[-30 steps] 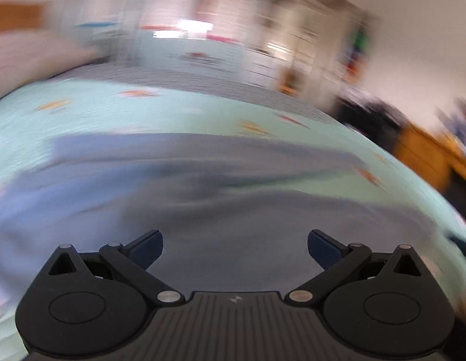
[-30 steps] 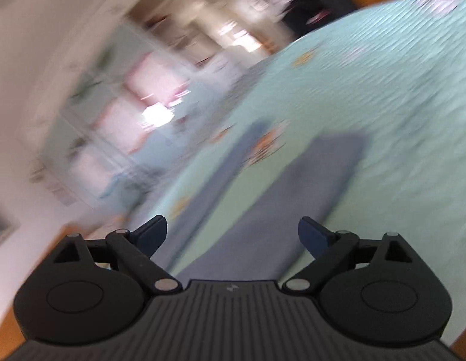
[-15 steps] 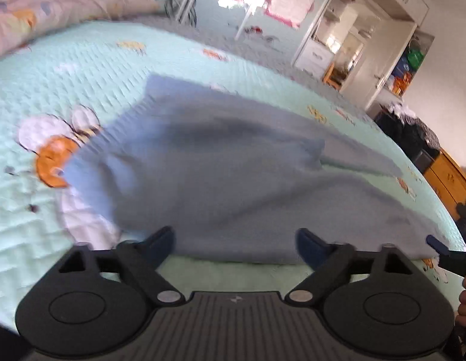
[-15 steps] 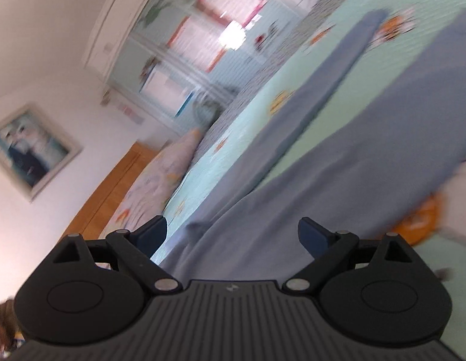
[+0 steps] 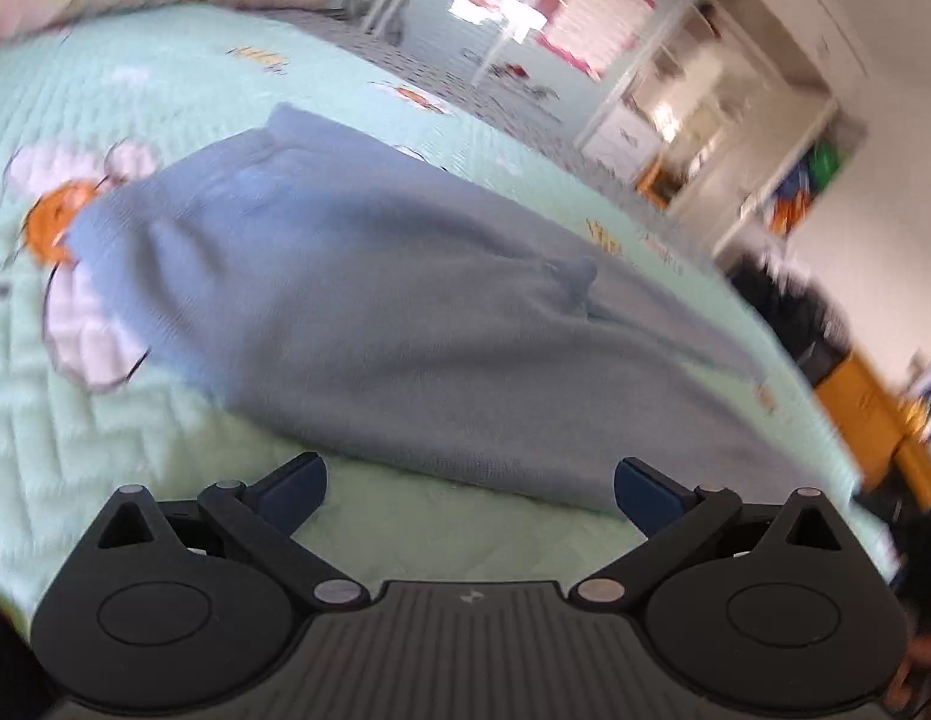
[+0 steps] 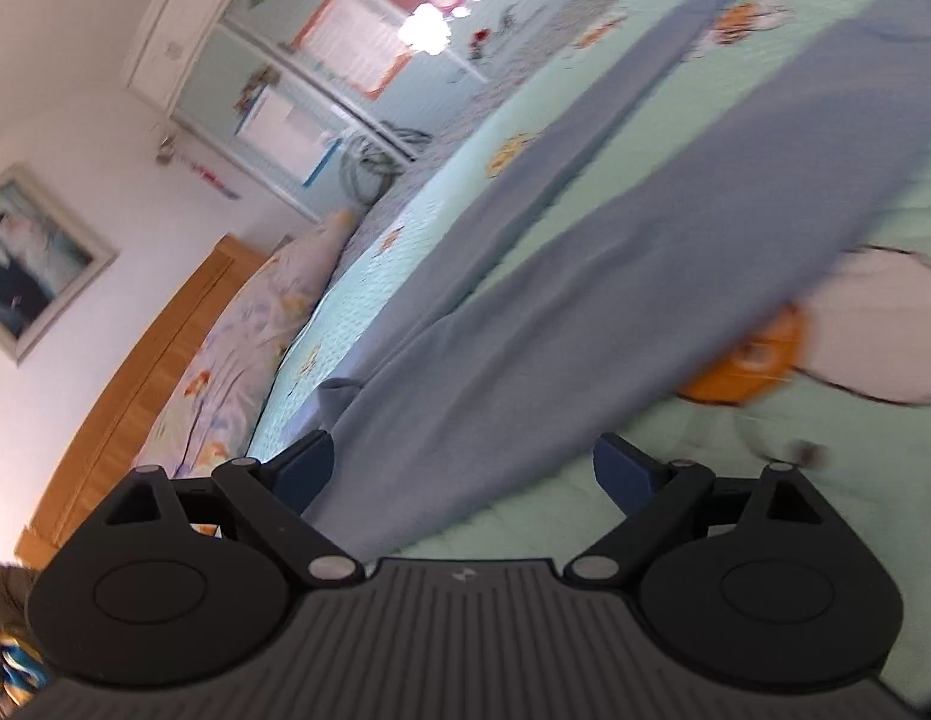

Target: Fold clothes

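Observation:
A pair of grey-blue trousers (image 5: pixel 393 324) lies spread flat on a mint-green quilted bedspread (image 5: pixel 93 432). In the left wrist view my left gripper (image 5: pixel 468 489) hovers open just short of the garment's near edge, nothing between its fingers. In the right wrist view the trousers (image 6: pixel 615 300) run away from me as two separate legs, the near one passing between the fingers. My right gripper (image 6: pixel 465 459) is open over that near leg, its blue pads apart from the cloth.
The bedspread (image 6: pixel 795 516) carries orange and white cartoon prints (image 6: pixel 747 360). A floral pillow (image 6: pixel 243 360) leans on a wooden headboard (image 6: pixel 135 384). Pale cabinets (image 5: pixel 525 42) stand beyond the bed, and a wooden dresser (image 5: pixel 873 414) at right.
Both views have swung from a blurred sweep to close looks at the trousers. The left gripper has pulled back slightly from the garment's edge; the right one has come lower along the leg.

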Tool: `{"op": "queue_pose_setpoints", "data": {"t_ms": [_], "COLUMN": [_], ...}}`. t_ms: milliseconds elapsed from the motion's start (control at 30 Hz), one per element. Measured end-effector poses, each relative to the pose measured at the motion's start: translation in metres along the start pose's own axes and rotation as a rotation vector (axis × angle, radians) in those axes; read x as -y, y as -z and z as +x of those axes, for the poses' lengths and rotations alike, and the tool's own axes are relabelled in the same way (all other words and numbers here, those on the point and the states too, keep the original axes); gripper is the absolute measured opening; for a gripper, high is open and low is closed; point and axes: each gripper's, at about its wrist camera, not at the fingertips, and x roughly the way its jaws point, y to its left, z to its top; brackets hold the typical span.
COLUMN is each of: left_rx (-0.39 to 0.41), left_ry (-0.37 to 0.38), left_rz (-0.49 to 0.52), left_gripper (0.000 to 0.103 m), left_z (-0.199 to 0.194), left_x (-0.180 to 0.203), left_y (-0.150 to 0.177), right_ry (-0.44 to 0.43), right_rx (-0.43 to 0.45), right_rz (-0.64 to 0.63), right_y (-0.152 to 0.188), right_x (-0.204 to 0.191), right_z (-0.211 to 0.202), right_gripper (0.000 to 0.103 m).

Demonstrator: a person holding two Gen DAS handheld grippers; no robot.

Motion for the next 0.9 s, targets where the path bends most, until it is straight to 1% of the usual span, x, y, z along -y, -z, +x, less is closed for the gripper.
{"op": "queue_pose_setpoints", "data": {"t_ms": [33,100,133,200,300,400,467,500,600,667,700,733,767,833,900], "left_rx": [0.001,0.002,0.006,0.015,0.028,0.047,0.059,0.061,0.037,0.028,0.025,0.022,0.016,0.008,0.015], "left_ry": [0.016,0.040,0.045,0.047,0.054,0.037,0.007,-0.013,-0.089,-0.137,-0.150,-0.160,-0.159,-0.126,-0.085], "left_rz": [-0.064,-0.200,-0.259,-0.342,-0.470,-0.567,-0.598,-0.605,-0.563,-0.565,-0.577,-0.594,-0.609,-0.624,-0.624], "left_gripper": [0.102,0.102,0.102,0.102,0.101,0.102,0.102,0.102,0.102,0.102,0.102,0.102,0.102,0.102,0.102], "left_z": [-0.001,0.001,0.002,0.005,0.012,0.018,0.024,0.028,0.043,0.046,0.047,0.046,0.045,0.045,0.044], "left_x": [-0.008,-0.025,-0.033,-0.046,-0.063,-0.077,-0.079,-0.078,-0.065,-0.060,-0.058,-0.057,-0.055,-0.054,-0.061], "left_y": [-0.002,-0.005,-0.006,-0.011,-0.017,-0.026,-0.033,-0.036,-0.048,-0.051,-0.052,-0.053,-0.053,-0.053,-0.049], "right_ry": [-0.006,-0.034,-0.054,-0.095,-0.123,-0.164,-0.191,-0.198,-0.144,-0.057,-0.001,0.055,0.109,0.186,0.260], "right_rx": [-0.001,0.013,0.042,0.102,0.210,0.281,0.311,0.329,0.349,0.344,0.335,0.325,0.313,0.292,0.306], "right_rz": [0.041,0.180,0.244,0.370,0.547,0.680,0.777,0.806,0.846,0.844,0.836,0.822,0.795,0.720,0.646], "right_y": [0.001,0.000,0.000,0.001,-0.011,-0.024,-0.029,-0.033,-0.044,-0.052,-0.058,-0.058,-0.060,-0.062,-0.060], "right_x": [0.007,0.026,0.038,0.062,0.093,0.118,0.132,0.134,0.131,0.121,0.112,0.108,0.101,0.089,0.083], "right_z": [-0.004,-0.009,-0.015,-0.025,-0.038,-0.046,-0.047,-0.044,-0.034,-0.027,-0.018,-0.019,-0.015,-0.015,-0.022], "right_gripper": [0.094,0.094,0.093,0.093,0.092,0.092,0.092,0.092,0.093,0.094,0.094,0.094,0.094,0.094,0.094]}}
